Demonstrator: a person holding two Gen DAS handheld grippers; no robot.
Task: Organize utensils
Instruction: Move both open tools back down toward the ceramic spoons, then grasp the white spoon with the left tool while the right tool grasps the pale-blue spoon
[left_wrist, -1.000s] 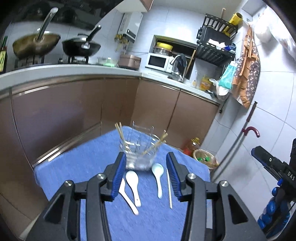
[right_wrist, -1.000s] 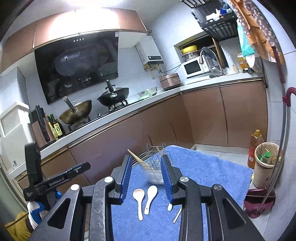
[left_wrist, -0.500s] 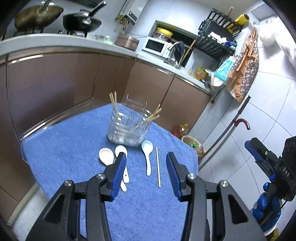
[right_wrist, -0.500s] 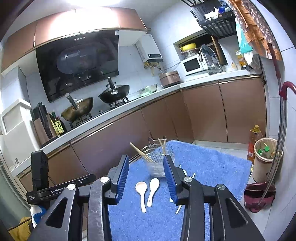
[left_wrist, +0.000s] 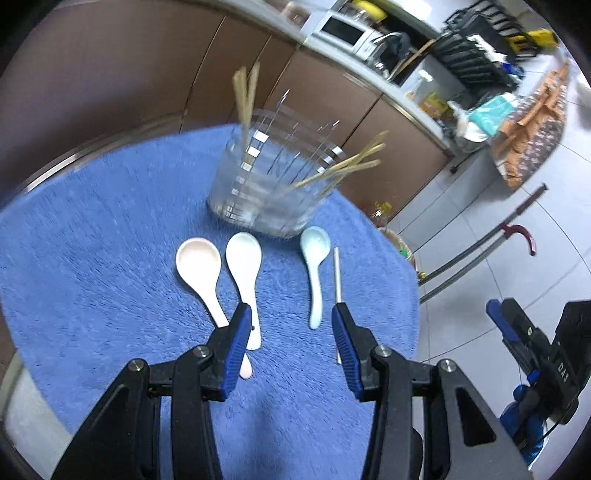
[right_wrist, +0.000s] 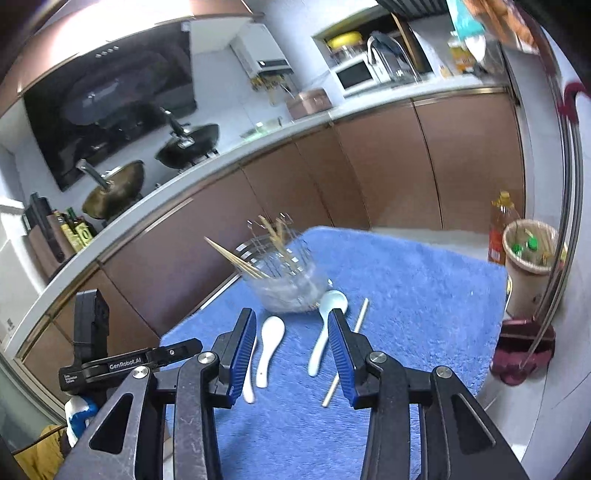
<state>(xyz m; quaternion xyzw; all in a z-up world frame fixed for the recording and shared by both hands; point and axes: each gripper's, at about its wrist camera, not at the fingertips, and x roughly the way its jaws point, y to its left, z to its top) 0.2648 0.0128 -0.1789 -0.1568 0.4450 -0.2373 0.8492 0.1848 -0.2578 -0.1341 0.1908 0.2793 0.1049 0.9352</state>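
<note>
In front of the wire holder, three spoons and a chopstick on the blue towel, left gripper and right gripper wide open, empty.

— What sort of room is this?

— A home kitchen. A long white countertop runs over brown cabinet doors, with a wok and a black pan on the stove under a dark range hood.

— Anything else?

— A white microwave by the tap, a dish rack on the tiled wall, oil bottles at the counter's left end, and a waste bin on the floor tiles.
</note>
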